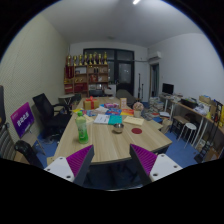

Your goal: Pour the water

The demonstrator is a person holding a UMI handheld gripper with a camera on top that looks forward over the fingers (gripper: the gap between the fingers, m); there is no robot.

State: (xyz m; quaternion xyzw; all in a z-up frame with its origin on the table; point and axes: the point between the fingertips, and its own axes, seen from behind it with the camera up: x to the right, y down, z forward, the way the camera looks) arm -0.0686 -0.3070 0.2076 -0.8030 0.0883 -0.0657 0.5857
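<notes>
A green bottle [82,126] stands upright on the wooden table [110,143], near its left side, ahead of my left finger. A small dark cup [117,128] sits near the table's middle, beyond the fingers. My gripper [112,160] hangs over the table's near edge, well short of both. Its two purple pads [80,160] stand wide apart with nothing between them, so it is open.
Papers, a red cloth [134,121] and several small items lie farther back on the table. Black office chairs [44,110] stand at the left, a desk with a stool [187,128] at the right, shelves [88,72] against the far wall.
</notes>
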